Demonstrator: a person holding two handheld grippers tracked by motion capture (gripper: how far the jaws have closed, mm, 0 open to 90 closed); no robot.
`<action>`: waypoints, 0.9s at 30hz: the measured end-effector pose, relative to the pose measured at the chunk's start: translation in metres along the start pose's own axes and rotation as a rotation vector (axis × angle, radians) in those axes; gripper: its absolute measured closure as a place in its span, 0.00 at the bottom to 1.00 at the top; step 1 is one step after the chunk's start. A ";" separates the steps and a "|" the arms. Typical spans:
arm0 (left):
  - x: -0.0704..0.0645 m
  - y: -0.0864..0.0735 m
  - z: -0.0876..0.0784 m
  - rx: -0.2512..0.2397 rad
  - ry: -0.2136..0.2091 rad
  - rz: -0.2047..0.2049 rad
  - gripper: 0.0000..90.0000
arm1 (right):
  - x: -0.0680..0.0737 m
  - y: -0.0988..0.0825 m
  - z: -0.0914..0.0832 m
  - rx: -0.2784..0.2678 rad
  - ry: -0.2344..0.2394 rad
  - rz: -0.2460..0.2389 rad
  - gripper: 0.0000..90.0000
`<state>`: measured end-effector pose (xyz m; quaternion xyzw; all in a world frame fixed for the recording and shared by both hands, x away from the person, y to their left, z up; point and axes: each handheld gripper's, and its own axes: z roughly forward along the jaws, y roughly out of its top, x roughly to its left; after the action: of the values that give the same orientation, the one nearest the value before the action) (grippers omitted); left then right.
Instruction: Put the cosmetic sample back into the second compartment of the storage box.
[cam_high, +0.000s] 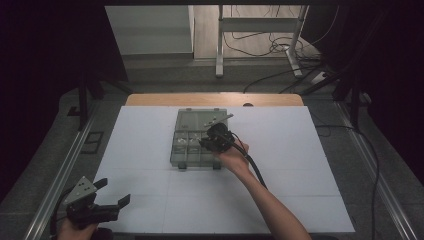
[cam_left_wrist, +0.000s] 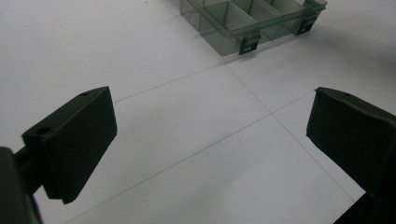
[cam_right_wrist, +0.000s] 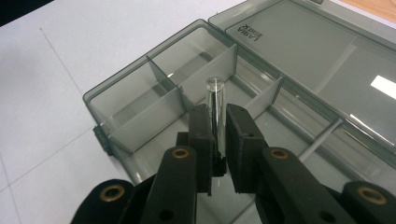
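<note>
Tube (cam_right_wrist: 215, 109), a clear little cylinder, stood clamped upright between your right gripper's (cam_right_wrist: 216, 135) jaws, above the box's (cam_high: 176, 150) open compartments. You had it picked up but not yet set down; which compartment you meant I couldn't tell. Your left gripper (cam_left_wrist: 210, 140) waited near the table's (cam_high: 300, 150) front corner, jaws wide and empty.

right gripper (cam_high: 210, 141) over the open compartment box (cam_high: 192, 131), jaws pointing left into the box's right-hand cells. box lid lies flat on the far side of it. left gripper (cam_high: 114, 194) well apart, near-left on the white sheet (cam_high: 300, 165), jaws spread, nothing between them.
</note>
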<state>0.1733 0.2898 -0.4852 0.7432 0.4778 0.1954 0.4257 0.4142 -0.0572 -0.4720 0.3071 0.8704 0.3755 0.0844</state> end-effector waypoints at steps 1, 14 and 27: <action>0.000 0.000 0.000 0.001 0.001 0.002 0.02 | 0.000 0.001 0.002 -0.001 -0.003 -0.002 0.90; 0.000 0.000 0.000 -0.001 -0.002 0.003 0.02 | -0.005 0.010 0.020 -0.001 -0.021 0.020 0.90; 0.000 0.000 0.000 -0.002 -0.004 0.004 0.02 | -0.004 0.018 0.037 0.003 -0.029 0.027 0.90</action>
<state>0.1734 0.2900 -0.4852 0.7440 0.4754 0.1952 0.4270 0.4398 -0.0275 -0.4858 0.3245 0.8653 0.3708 0.0916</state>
